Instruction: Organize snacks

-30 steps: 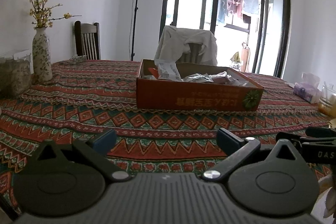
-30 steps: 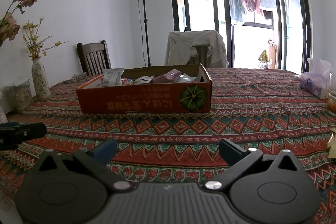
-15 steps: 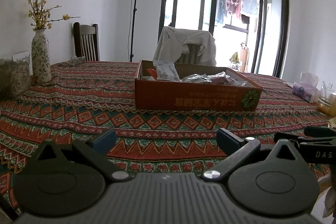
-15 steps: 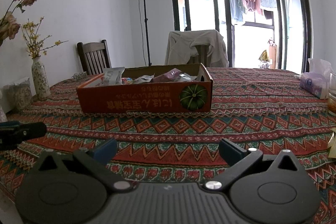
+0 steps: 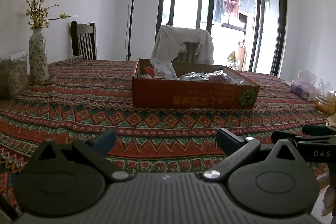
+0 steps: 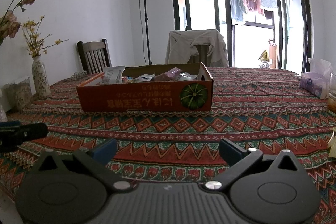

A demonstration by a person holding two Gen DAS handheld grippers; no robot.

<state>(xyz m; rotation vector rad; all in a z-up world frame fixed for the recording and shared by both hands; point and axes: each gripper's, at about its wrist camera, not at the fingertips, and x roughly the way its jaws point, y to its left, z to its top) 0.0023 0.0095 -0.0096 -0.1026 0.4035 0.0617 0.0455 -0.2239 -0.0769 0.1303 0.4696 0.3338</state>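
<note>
An orange cardboard box point(image 5: 193, 96) with a pumpkin picture stands in the middle of the patterned tablecloth; it also shows in the right wrist view point(image 6: 147, 98). Several snack packets point(image 5: 189, 76) lie inside it, also seen in the right wrist view point(image 6: 159, 77). My left gripper point(image 5: 166, 140) is open and empty, low over the near table edge, well short of the box. My right gripper point(image 6: 168, 149) is open and empty, likewise short of the box. Each gripper's tip shows at the edge of the other's view.
A flowered vase point(image 5: 37, 60) and a glass jar point(image 5: 12, 75) stand at the left. A tissue pack point(image 6: 315, 83) and a glass jar point(image 6: 332, 98) are at the right. Chairs point(image 5: 84, 41) stand beyond the table; one point(image 5: 184, 45) has a cloth draped over it.
Both grippers have stayed almost still and open; the left view has shifted very slightly. Nothing on the table has moved.
</note>
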